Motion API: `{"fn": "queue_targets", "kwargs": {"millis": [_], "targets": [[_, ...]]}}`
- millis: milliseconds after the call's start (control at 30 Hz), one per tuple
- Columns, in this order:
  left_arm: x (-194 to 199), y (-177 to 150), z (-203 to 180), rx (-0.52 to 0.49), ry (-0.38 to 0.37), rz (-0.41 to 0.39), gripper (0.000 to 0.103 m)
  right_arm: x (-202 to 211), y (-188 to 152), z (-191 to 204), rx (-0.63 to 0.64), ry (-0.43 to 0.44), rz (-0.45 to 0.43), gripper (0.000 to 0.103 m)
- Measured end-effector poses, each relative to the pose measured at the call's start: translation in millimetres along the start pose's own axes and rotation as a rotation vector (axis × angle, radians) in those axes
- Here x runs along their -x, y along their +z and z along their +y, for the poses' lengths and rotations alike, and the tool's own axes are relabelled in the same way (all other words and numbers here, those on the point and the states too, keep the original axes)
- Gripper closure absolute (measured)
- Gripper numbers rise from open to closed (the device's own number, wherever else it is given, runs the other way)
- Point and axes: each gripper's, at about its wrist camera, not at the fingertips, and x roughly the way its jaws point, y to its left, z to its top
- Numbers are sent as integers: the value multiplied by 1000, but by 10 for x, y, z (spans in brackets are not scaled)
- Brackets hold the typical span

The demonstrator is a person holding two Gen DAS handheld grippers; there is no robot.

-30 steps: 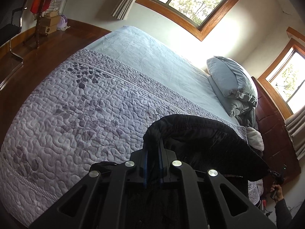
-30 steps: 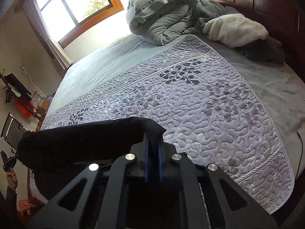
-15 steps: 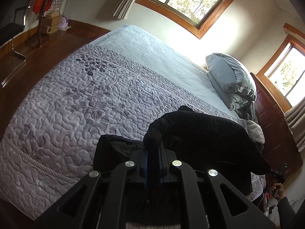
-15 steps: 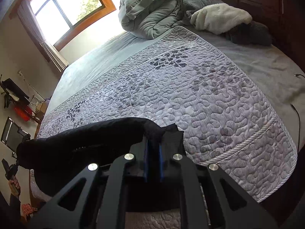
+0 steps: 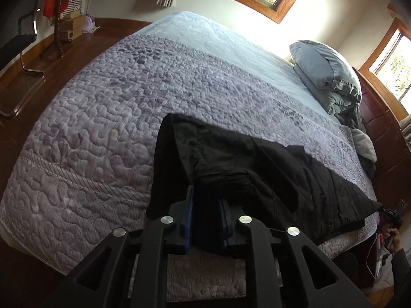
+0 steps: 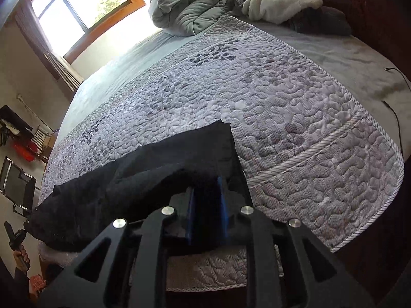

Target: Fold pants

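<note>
I see both hand-held grippers' jaws opening around the black pants [image 5: 257, 169] – soft, limp, padded-looking – best pinched at hem corners.

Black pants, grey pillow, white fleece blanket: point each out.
Black pants [image 5: 295, 179], left wrist view, wrinkled middle of the fabric.
Grey pillow [image 5: 321, 64], left wrist view, its broad face.
White fleece blanket [image 6: 280, 2], right wrist view, fluffy top.

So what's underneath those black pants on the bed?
Under the black pants lies the purple-grey quilted bedspread, showing all around them. The pants hide the patch directly beneath, so anything else there cannot be seen.
</note>
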Motion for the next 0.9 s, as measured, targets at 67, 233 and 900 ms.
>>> {"fn": "queue_targets", "kwargs": {"millis": [67,233,900], "targets": [[-85,-118,74,3,63,31,83,-58,-115,-11,14,-38,23,76],[-135,-356,463,146,196,72,37,-72,-399,-154,-32,-60,71,49],[-310,-529,240,465,-94,2,12,-448,-818,-565,-711,288,-31,40]]}}
